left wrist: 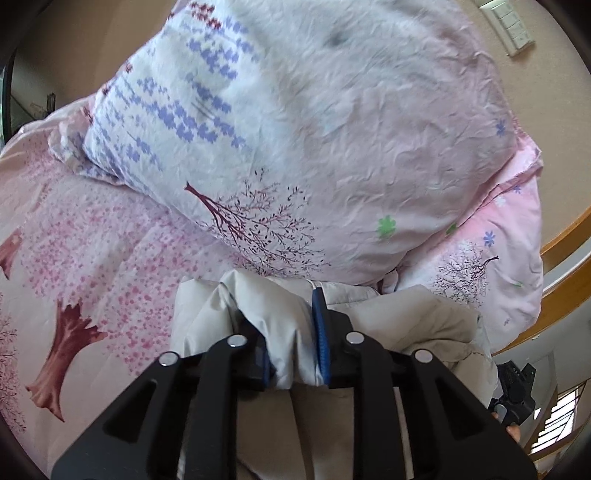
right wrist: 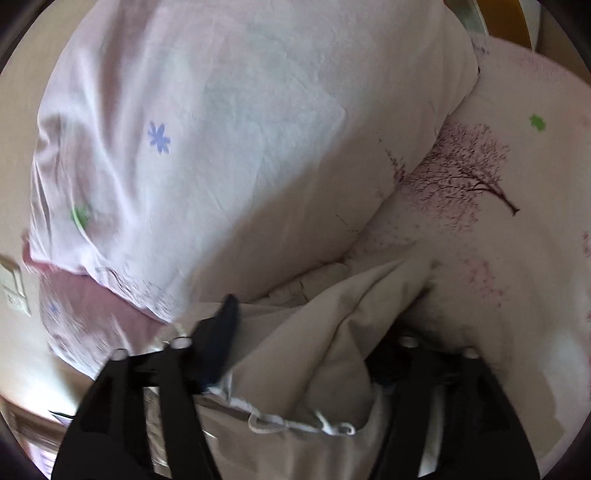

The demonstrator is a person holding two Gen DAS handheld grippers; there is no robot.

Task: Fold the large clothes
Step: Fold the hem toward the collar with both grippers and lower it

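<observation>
A beige padded jacket (left wrist: 406, 325) lies bunched on the bed, just in front of the pillow. My left gripper (left wrist: 291, 332) is shut on a thick puffy fold of the jacket, held between its blue pads. In the right wrist view the jacket (right wrist: 314, 343) fills the space between the fingers of my right gripper (right wrist: 310, 332); the jaws stand wide around the bunched cloth and the right finger is mostly hidden by it. A white drawstring (right wrist: 295, 424) hangs from the jacket near the bottom. The right gripper's body also shows in the left wrist view (left wrist: 515, 391) at the right edge.
A large pink and white pillow (left wrist: 314, 129) with tree and flower prints lies directly ahead, also in the right wrist view (right wrist: 221, 147). The pink floral bedsheet (left wrist: 92, 258) covers the bed. A wooden bed frame (left wrist: 561, 236) runs at right. A wall switch panel (left wrist: 513, 22) is at top right.
</observation>
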